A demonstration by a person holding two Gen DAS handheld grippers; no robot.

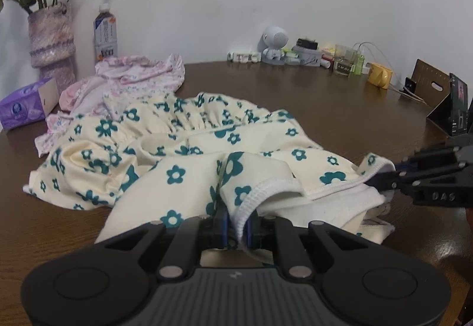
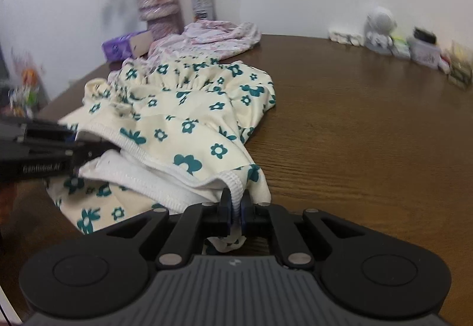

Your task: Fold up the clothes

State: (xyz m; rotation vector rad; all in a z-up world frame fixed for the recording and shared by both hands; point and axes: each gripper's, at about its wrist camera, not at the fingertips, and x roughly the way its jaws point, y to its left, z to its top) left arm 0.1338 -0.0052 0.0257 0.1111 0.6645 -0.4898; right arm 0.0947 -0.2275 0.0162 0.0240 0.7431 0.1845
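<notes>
A cream garment printed with teal flowers [image 1: 189,148] lies crumpled on the brown wooden tabletop [image 1: 295,95], straight ahead of both sets of jaws. Its white overlocked hem [image 1: 257,193] is lifted off the wood at the near edge. The left gripper [image 1: 236,225] has its jaws pressed together on that hem, the ribbed edge squeezed between the blue pads. The right gripper [image 2: 235,212] pinches the same hem further along, its jaws shut on the cloth; in the left wrist view it reaches in from the right [image 1: 381,178], and in the right wrist view the left gripper comes in from the left [image 2: 97,150]. The hem runs slack between the two grips, showing white lining beneath.

Beyond the jaws and to the left, a pink-patterned garment [image 1: 133,80] lies bunched, touching the far side of the flowered one. Further left stand a purple tissue box [image 1: 26,107], a lilac vase of dried flowers [image 1: 53,42] and a labelled drink bottle [image 1: 105,33] against the white wall. Far ahead to the right, a small white robot figurine [image 1: 273,43] sits among small bottles and boxes, with a yellow object [image 1: 381,74] and a propped phone [image 1: 458,104] further right.
</notes>
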